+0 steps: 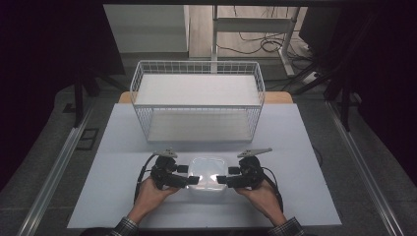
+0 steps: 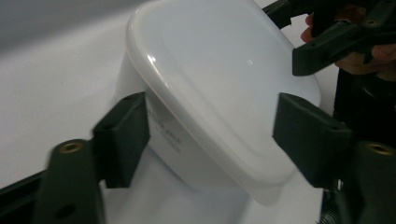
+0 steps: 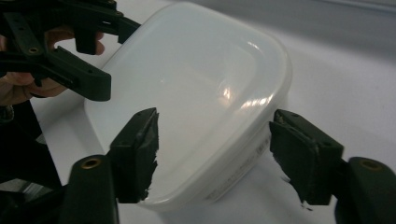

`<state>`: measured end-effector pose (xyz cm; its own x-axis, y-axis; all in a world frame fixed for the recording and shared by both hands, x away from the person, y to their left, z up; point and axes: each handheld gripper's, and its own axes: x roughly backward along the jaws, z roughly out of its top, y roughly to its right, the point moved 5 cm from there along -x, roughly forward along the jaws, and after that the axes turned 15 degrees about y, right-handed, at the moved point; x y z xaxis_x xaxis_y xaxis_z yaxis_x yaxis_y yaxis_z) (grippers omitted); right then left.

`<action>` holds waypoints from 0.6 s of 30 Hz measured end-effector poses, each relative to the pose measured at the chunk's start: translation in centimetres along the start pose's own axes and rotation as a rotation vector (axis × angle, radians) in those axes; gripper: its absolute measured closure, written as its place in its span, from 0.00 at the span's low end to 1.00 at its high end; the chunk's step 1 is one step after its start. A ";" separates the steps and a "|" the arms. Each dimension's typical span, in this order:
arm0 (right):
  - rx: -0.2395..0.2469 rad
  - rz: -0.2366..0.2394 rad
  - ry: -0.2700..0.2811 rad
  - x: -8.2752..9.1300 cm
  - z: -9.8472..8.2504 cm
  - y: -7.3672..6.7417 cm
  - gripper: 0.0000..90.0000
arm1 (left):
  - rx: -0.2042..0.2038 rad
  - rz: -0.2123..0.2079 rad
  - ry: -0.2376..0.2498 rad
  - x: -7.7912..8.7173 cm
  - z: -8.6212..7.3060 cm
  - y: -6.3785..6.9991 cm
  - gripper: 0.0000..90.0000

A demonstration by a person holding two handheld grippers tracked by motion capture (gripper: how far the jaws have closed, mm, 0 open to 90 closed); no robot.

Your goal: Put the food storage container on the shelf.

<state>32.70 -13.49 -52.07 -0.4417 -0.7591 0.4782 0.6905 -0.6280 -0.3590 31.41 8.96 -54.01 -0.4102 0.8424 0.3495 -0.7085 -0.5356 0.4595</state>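
Jaws of the left gripper (image 1: 193,180) are seen spread wide in the left gripper view, set to either side of a white lidded plastic container (image 1: 208,175), one pad at the side wall below the lid rim, the other beside the far edge of the lid; whether either pad presses the plastic cannot be told. The right gripper (image 1: 222,179) is likewise held spread, its jaws bracketing the opposite end of the container (image 3: 196,98), with a gap visible at the right-hand pad.

The container is placed on the pale table top (image 1: 305,196), near the person's edge and between the two hands, well short of a white wire basket (image 1: 196,101) that stands farther back.

Its handling is judged as follows: the walls look thin and smooth, so it is probably light, somewhat flexible and slippery under hard pads. The glossy lid (image 2: 219,79) offers little purchase. A hold is best taken low on the side walls, just beneath the projecting lid rim, with both grippers opposed at the two ends and squeezed gently so that the walls are not bowed inward.
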 end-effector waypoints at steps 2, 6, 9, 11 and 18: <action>-0.017 -0.016 -0.004 0.6 0.1 -0.1 0.52 | -0.008 0.005 0.008 0.7 -0.1 0.3 0.46; -0.061 -0.021 0.002 1.5 0.1 -0.5 0.67 | -0.006 0.016 0.028 1.7 -0.2 0.8 0.64; -0.062 -0.054 0.022 1.8 0.1 -0.9 0.72 | -0.013 0.050 0.050 2.0 -0.1 1.1 0.72; -0.062 -0.070 0.049 2.1 0.4 -1.1 0.78 | -0.009 0.068 0.075 2.2 0.1 1.3 0.76; -0.026 -0.119 0.112 2.3 0.7 -1.0 0.86 | 0.012 0.097 0.109 2.2 0.1 1.1 0.88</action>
<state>31.36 -14.50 -50.05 -0.5818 -0.6925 0.4267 0.6152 -0.7178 -0.3261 29.80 10.17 -52.64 -0.5365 0.7879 0.3022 -0.6559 -0.6147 0.4382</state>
